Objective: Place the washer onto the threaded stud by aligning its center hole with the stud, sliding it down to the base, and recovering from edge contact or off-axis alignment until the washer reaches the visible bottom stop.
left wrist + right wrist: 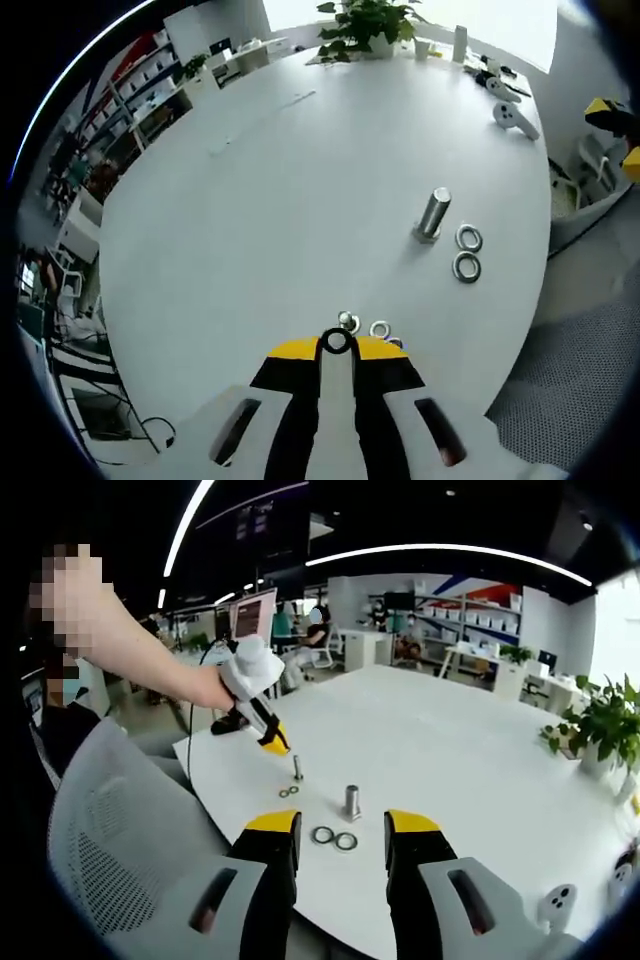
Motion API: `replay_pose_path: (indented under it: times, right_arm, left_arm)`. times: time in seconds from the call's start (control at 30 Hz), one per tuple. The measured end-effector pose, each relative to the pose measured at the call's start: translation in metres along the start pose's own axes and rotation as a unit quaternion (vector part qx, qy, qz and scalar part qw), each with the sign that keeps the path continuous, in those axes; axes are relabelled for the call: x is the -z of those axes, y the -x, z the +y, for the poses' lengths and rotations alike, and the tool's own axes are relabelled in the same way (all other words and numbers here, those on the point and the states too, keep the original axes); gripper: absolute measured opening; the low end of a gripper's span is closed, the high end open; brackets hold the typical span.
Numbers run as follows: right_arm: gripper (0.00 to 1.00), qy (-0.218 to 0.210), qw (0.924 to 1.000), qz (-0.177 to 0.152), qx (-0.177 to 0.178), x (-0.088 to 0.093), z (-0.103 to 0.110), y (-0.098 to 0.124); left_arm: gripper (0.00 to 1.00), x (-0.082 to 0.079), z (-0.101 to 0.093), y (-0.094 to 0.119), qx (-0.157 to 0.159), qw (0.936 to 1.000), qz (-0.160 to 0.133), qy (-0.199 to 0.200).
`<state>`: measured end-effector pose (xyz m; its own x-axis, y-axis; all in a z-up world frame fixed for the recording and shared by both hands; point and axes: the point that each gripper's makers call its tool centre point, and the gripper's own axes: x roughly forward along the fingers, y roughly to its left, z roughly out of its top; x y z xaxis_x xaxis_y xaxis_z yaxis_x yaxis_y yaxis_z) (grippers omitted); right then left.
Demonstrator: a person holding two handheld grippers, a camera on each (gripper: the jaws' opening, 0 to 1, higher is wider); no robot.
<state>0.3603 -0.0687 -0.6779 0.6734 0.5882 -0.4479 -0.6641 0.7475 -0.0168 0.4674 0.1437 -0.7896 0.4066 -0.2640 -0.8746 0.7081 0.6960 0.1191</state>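
Left gripper carries a washer above the table; right gripper waits with its fingers apart.

The white table [300,200] holds everything, and places here are given from the large smooth cylinder [433,214]. Two spare washers [467,252] lie just beside the large smooth cylinder, on the side toward the right gripper [342,832], whose fingers stand wide apart holding nothing, likely kept free to help. Well apart from the cylinder stands the thin threaded stud [297,768], two small washers [288,792] at its foot. The left gripper [336,343] has its fingers pressed together on a washer [336,343], held above the stud, seemingly for lining up hole and stud.
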Motion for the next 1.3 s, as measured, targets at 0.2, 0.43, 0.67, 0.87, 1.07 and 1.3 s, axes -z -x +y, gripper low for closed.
replay_pose_path:
  times: [0.2,0.43,0.67,0.87,1.07,1.3]
  right_arm:
    - [0.35,0.002,1.0,0.0,0.001,0.0,0.0,0.0]
    - [0.35,0.003,1.0,-0.001,0.003,-0.001,0.0,0.0]
    - [0.35,0.002,1.0,-0.001,0.004,0.0,-0.001,0.001]
    - [0.35,0.001,1.0,0.0,0.004,0.0,-0.002,0.0]
    - [0.35,0.001,1.0,0.0,0.004,0.0,-0.002,0.0]
    - [0.35,-0.002,1.0,0.001,0.004,0.001,-0.003,0.0]
  left_arm:
    - [0.09,-0.005,-0.005,-0.005,0.003,0.9996,0.01,-0.027]
    - [0.09,-0.005,-0.004,-0.012,0.007,0.9992,0.023,-0.031]
    - [0.09,-0.005,-0.003,-0.016,0.008,0.9987,0.031,-0.039]
    - [0.09,-0.004,-0.001,-0.018,0.01,0.9982,0.04,-0.043]
    - [0.09,0.0,-0.003,-0.021,0.014,0.9969,0.051,-0.057]
    - [0.09,-0.003,-0.002,-0.022,0.014,0.9973,0.049,-0.053]
